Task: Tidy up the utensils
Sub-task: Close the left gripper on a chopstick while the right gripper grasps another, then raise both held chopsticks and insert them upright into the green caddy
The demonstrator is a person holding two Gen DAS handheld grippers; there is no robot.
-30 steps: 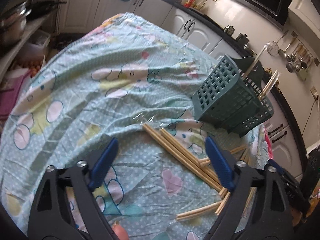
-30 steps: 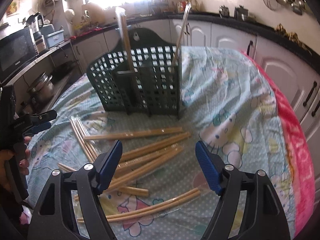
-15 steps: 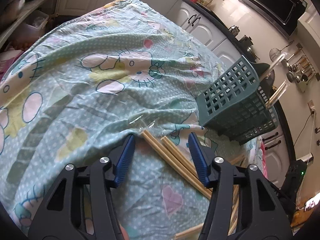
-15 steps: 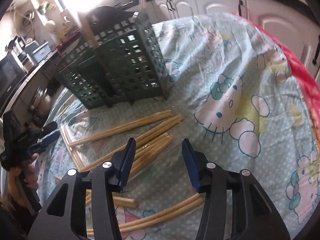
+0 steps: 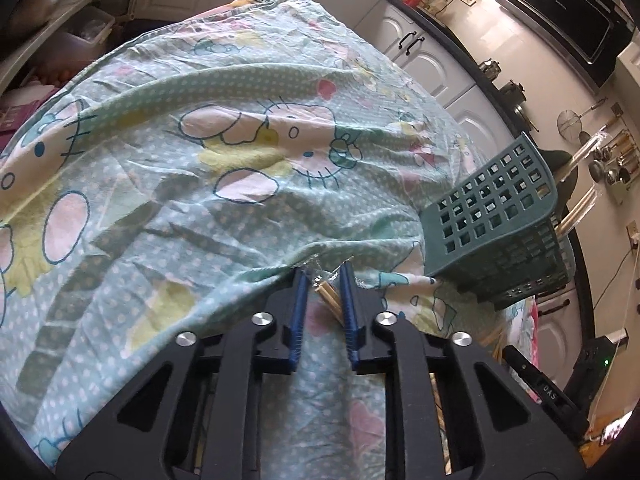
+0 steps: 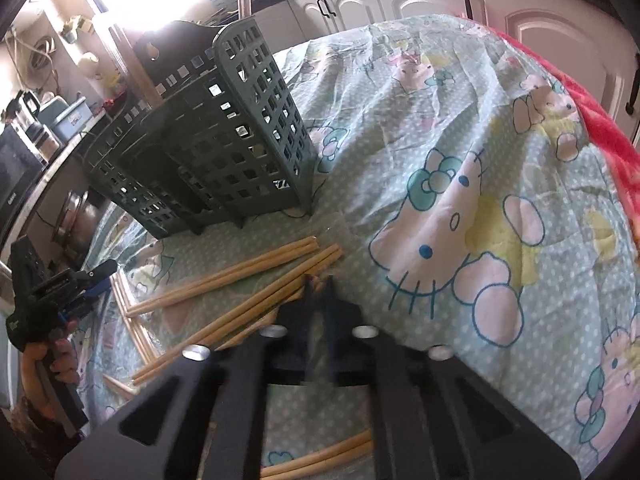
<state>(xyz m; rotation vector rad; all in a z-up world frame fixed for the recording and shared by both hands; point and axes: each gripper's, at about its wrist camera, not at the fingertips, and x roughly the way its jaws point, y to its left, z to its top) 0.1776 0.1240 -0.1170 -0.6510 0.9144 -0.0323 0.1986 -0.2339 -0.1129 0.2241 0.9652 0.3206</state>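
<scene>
Two grippers [image 5: 323, 280] [image 6: 319, 282], one basket [image 6: 224, 136]

Both the left gripper [image 5: 324, 284] and right gripper [image 6: 319, 284] have narrowed, apparently onto chopsticks [image 5: 330, 294].

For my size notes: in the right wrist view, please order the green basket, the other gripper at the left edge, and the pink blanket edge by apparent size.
1. Green utensil basket, clearly largest.
2. and 3. Pink blanket edge and left gripper: unsure; they cover similar areas, and both are cut off by the frame.

This is a home kitchen: white cabinets [image 5: 430, 54] under a dark counter [image 5: 472, 68], a microwave [image 5: 560, 12], and ladles [image 5: 612, 160] hanging on the wall.
</scene>
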